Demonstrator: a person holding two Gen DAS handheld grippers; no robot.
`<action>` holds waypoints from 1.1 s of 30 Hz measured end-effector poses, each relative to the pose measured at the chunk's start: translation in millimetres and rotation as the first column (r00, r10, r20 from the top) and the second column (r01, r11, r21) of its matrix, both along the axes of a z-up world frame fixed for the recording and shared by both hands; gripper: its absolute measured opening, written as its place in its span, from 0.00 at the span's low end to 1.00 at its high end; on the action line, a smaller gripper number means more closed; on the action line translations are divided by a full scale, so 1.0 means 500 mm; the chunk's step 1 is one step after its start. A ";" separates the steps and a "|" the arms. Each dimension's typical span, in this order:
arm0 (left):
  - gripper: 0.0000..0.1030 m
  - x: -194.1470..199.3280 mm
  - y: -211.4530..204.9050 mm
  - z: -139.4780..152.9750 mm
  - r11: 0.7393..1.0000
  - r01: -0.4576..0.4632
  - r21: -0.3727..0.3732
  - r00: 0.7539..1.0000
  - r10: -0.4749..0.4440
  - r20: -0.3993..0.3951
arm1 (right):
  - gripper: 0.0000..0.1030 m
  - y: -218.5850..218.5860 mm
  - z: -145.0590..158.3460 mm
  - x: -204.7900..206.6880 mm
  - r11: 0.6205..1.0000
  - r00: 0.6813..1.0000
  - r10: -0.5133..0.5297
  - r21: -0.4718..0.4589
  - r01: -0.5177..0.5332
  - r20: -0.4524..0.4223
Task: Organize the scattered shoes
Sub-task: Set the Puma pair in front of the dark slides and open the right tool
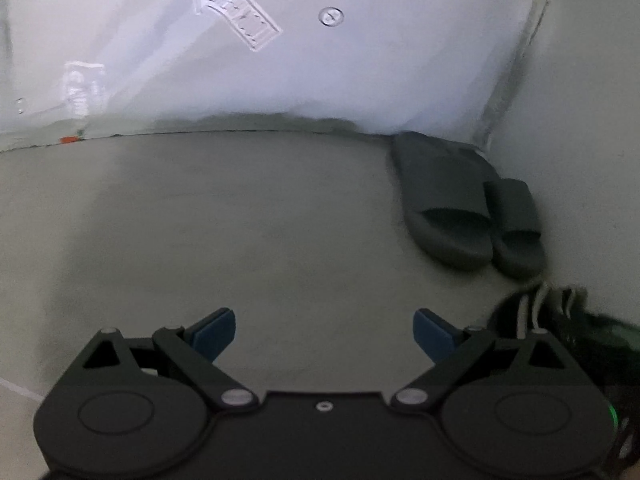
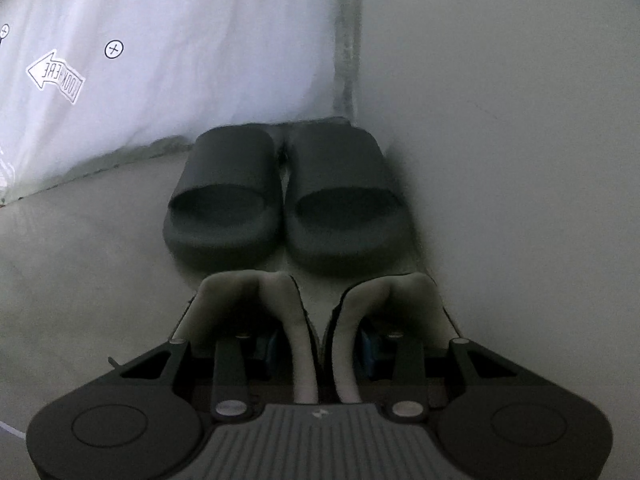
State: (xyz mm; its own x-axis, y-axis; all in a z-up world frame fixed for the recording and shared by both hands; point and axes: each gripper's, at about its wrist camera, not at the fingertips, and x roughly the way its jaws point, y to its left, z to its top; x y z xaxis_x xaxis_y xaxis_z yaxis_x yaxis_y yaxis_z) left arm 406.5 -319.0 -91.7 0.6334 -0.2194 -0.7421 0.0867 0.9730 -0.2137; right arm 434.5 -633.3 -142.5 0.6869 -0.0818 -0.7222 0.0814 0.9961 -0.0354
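A pair of dark grey slides (image 2: pixel 280 196) sat side by side in the corner, toes against the film-covered wall (image 2: pixel 180 40). Just behind their heels, the right gripper (image 2: pixel 316 350) pinched the adjoining collars of two sneakers (image 2: pixel 248 300). Left of the slides, the left gripper (image 1: pixel 324 336) hung spread wide, empty.
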 end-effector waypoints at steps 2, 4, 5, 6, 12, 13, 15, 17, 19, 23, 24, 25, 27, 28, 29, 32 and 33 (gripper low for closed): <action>0.94 0.012 -0.013 -0.005 1.000 0.017 0.004 1.000 -0.017 -0.006 | 0.40 -0.005 -0.002 0.030 1.000 1.000 0.023 0.000 -0.023 -0.002; 0.94 0.015 -0.020 -0.007 1.000 0.027 0.004 1.000 -0.027 -0.011 | 0.42 -0.007 -0.003 0.042 1.000 1.000 0.028 0.004 -0.028 -0.007; 0.94 0.014 -0.021 -0.007 1.000 0.029 0.003 0.999 -0.029 -0.013 | 0.43 -0.008 -0.003 0.048 1.000 0.999 0.030 0.007 -0.030 -0.011; 0.94 0.014 -0.023 -0.007 1.000 0.031 0.003 0.999 -0.031 -0.014 | 0.43 -0.008 -0.002 0.051 1.000 0.999 0.031 0.008 -0.030 -0.019; 0.94 -0.013 -0.013 0.016 1.000 0.026 0.002 1.000 -0.026 0.016 | 0.63 -0.028 0.057 0.031 0.998 0.999 0.009 0.058 -0.006 -0.053; 0.94 -0.016 -0.011 0.019 1.000 0.025 0.000 0.999 -0.025 0.021 | 0.68 -0.034 0.082 0.017 0.998 1.000 -0.006 0.067 0.008 -0.024; 0.94 -0.035 -0.002 0.033 1.000 0.016 -0.010 0.999 -0.015 0.046 | 0.74 -0.039 0.109 -0.003 0.997 1.000 -0.024 0.073 0.023 0.008; 0.94 -0.049 0.005 0.041 1.000 0.005 -0.023 0.998 -0.004 0.062 | 0.76 -0.043 0.143 -0.046 0.994 0.997 -0.063 0.090 0.059 0.050; 0.94 -0.070 0.017 0.053 0.999 -0.005 -0.039 0.997 0.008 0.079 | 0.76 -0.039 0.158 -0.089 0.991 0.994 -0.079 0.119 0.069 0.081; 0.94 -0.121 0.044 0.075 0.998 -0.021 -0.064 0.993 0.028 0.115 | 0.80 -0.008 0.183 -0.184 0.980 0.988 -0.104 0.180 0.082 0.115; 0.94 -0.140 0.054 0.081 0.997 -0.027 -0.070 0.991 0.035 0.127 | 0.80 0.003 0.188 -0.202 0.977 0.986 -0.112 0.196 0.086 0.125; 0.94 -0.156 0.063 0.084 0.997 -0.031 -0.075 0.990 0.041 0.136 | 0.81 0.022 0.198 -0.236 0.970 0.981 -0.129 0.223 0.094 0.145; 0.94 -0.190 0.085 0.086 0.994 -0.054 -0.094 0.987 0.068 0.146 | 0.85 0.051 0.211 -0.273 0.965 0.977 -0.131 0.247 0.088 0.166; 0.94 -0.200 0.092 0.085 0.993 -0.062 -0.102 0.986 0.076 0.146 | 0.87 0.074 0.220 -0.298 0.966 0.976 -0.111 0.250 0.063 0.186; 0.94 -0.213 0.102 0.084 0.991 -0.070 -0.113 0.986 0.086 0.145 | 0.90 0.096 0.227 -0.320 0.967 0.975 -0.093 0.250 0.040 0.204; 0.94 -0.268 0.139 0.087 0.988 -0.086 -0.126 0.982 0.105 0.155 | 0.95 0.170 0.239 -0.365 0.984 0.970 -0.034 0.180 -0.010 0.241; 0.94 -0.281 0.147 0.089 0.989 -0.088 -0.123 0.981 0.108 0.162 | 0.95 0.189 0.239 -0.373 0.987 0.970 -0.024 0.162 -0.016 0.242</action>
